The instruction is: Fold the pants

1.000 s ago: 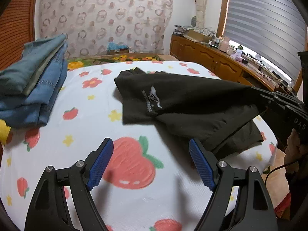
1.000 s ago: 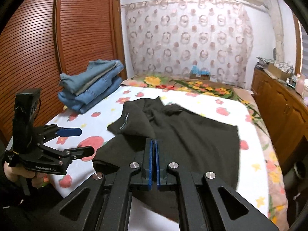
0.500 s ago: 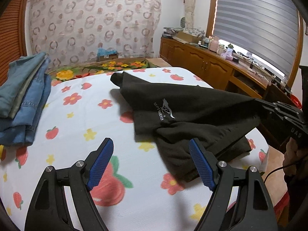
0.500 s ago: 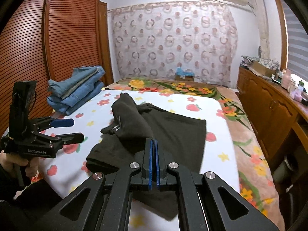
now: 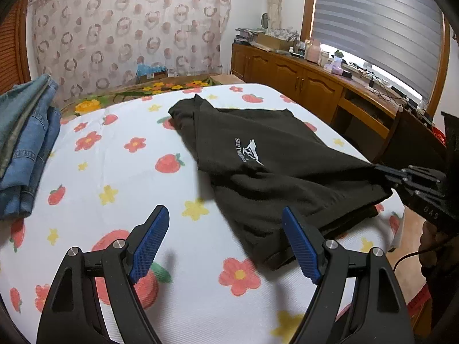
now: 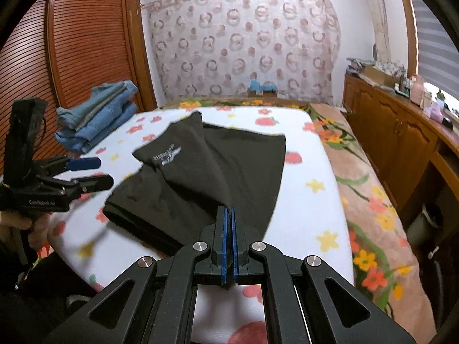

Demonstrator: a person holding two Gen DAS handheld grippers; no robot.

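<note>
White bedding printed with strawberries and flowers covered the bed that filled both views. One pair of black pants lay on it, centre right in the left wrist view, partly folded, soft matte fabric with a small white logo on the upper layer. The right gripper was clamped fully together on a raised edge of the pants, the cloth pinched between its blue ribbed pads at lower centre of the right wrist view. The left gripper stood wide apart over bare bedding, holding nothing, its right pad just beside the pants' near edge.

One stack of folded denim sat at the left edge of the frame, well apart from the pants. Only the right wrist view showed the louvred wooden wardrobe at upper left and a hand gripping the left tool. Only the left wrist view showed the slatted window blind above the wooden cabinets.
</note>
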